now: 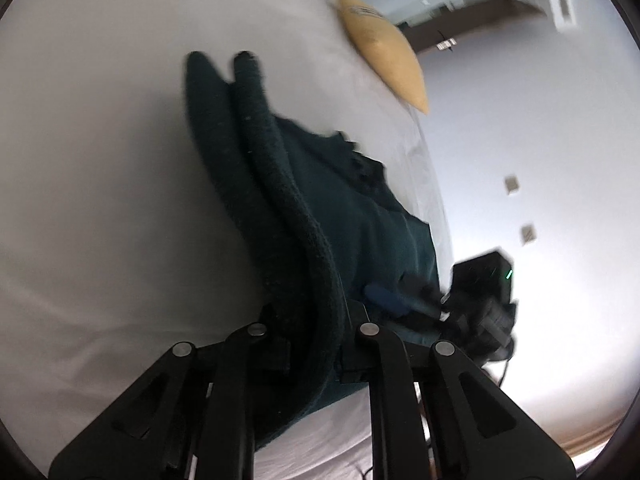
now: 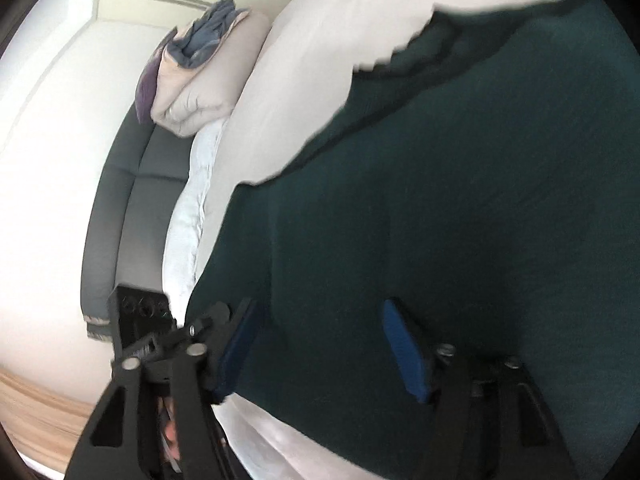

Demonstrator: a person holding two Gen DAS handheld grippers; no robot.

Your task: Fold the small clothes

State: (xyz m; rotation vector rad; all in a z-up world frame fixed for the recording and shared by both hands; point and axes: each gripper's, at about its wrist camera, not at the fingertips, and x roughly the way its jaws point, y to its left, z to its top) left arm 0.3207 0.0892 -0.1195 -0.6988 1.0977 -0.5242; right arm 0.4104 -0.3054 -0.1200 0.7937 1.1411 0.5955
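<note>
Dark teal garment [image 1: 320,200] spread on the white bed [image 1: 100,200], near the bed's edge. Left gripper [image 1: 316,336] clamped on a thick rolled fold of that garment, the fold running up and away between the fingers toward two rounded ends farther up the sheet. Right gripper [image 2: 324,344] parted wide, blue fingers [image 2: 404,352] well apart, hovering just over or resting on flat teal cloth with nothing pinched between them; contact hard to tell through the blur. In the left wrist view, seen just beside the garment's near corner, at the bed edge.

No containers in either view.

Scalloped hem of the garment lying on open sheet, away from the grippers. Broad bare sheet to the left of the rolled fold. Yellow cushion [image 1: 384,44] at the far edge of the bed, well apart from the garment. In the right wrist view, a bundled quilt with blue cloth on top [image 2: 200,64] at the far end, a grey padded bed frame [image 2: 120,200] along the side, and wooden floor [image 2: 32,412] below.
</note>
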